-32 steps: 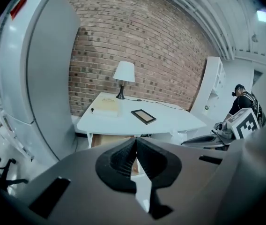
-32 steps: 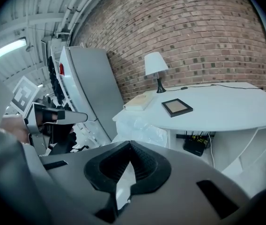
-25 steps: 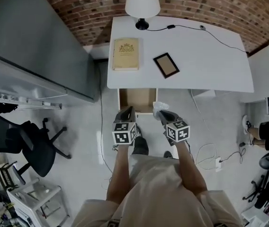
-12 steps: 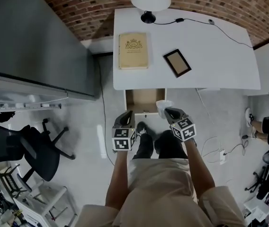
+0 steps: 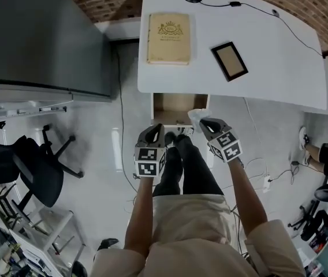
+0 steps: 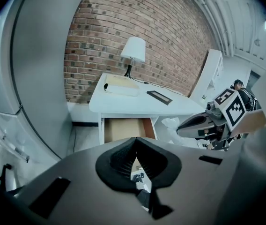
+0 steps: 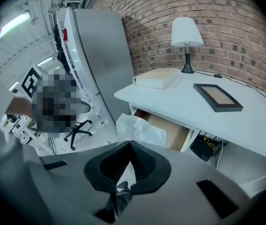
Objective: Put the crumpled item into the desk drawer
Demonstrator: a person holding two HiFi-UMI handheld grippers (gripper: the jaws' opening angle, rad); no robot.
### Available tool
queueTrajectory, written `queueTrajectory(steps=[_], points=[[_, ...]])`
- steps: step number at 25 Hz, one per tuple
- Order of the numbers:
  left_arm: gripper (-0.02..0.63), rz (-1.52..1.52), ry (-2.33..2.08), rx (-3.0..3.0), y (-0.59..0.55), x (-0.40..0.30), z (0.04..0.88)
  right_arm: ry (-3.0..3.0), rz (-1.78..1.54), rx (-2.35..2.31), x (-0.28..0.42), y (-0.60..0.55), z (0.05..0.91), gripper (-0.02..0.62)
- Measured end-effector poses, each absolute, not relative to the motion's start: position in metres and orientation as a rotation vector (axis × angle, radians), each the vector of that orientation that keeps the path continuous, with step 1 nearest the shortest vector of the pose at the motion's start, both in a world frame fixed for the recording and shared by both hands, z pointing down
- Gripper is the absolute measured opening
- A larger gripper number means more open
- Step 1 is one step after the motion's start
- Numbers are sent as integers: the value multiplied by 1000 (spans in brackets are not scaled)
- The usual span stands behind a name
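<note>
While the drawer (image 5: pixel 175 105) gapes ahead: release only inside it.
Right hand-held gripper (image 7: pixel 129 142): grasping crumpled plastic (image 7: pixel 140 128).
Left hand-held gripper (image 6: pixel 136 139): clenched, empty.

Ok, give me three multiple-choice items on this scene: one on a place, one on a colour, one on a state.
1. The crumpled item is: A) lying in the drawer B) in the left tongs C) in the right tongs
2. Its colour is: A) black B) white C) red
3. The drawer is: A) pulled open B) shut C) missing

Answers:
1 C: it sticks out beyond the shut right tongs, while the left tongs are shut on nothing.
2 B: it shows as pale white film in every view.
3 A: its brown inside shows below the desk edge.
</note>
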State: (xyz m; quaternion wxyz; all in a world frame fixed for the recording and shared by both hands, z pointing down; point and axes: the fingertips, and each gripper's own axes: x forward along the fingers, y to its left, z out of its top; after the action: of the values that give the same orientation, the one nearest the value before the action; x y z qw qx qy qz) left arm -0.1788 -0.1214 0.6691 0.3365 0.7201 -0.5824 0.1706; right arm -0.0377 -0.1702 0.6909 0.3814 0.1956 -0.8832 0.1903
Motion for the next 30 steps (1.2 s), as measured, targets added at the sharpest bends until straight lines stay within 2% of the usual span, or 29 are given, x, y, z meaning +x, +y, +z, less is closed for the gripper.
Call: queueTrajectory(steps=[14, 30], points=[[15, 484, -1468, 1871, -117, -164, 734, -2177, 342, 547, -63, -193, 764, 25], [15, 396, -1487, 1809, -106, -165, 752, -2107, 222, 482, -84, -216, 830, 25]])
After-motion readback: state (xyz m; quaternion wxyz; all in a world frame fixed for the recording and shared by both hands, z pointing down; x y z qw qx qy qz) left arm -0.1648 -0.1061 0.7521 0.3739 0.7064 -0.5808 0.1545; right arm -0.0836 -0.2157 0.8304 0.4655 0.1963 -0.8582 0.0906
